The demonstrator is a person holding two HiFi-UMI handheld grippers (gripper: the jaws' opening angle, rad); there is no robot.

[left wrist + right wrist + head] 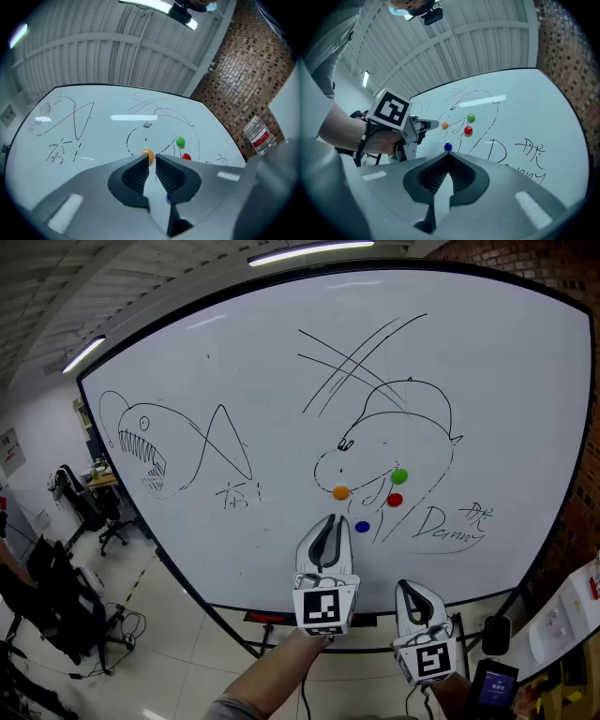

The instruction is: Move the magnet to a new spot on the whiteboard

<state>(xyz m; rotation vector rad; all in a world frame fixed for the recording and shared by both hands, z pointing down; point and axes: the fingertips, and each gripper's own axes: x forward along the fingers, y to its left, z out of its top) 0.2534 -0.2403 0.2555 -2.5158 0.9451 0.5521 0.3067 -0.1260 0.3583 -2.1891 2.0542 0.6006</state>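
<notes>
- Standing a narrow slit apart, the jaws of the left claw (151, 157) hold nothing between their ribbed pads.
- Just past the left claw's tips sits the orange magnet (147, 153). The head view shows the magnet (341, 492) a little above the claw (332, 519) and clear of it.
- The right gripper view shows the same claw (436, 124) from the side. Its tips are just beside the orange magnet (445, 125), with a hand (351, 136) wrapped round the handle.
- The right claw (448, 155) has its jaws closed together at the tips and is empty. It sits lower and to the right (406, 587), near the board's bottom edge.
- The blue magnet (448, 147) lies just beyond the right claw's tips.
- The orange magnet is stuck on the whiteboard (281, 352), inside the drawn outline of a rounded creature. It is left of the green magnet (399, 476) and the red magnet (395, 500), and above the blue one (363, 527).
- Farther out, a fish sketch (141, 446) fills the board's left side.
- A brick wall (234, 84) rises to the right of the board.
</notes>
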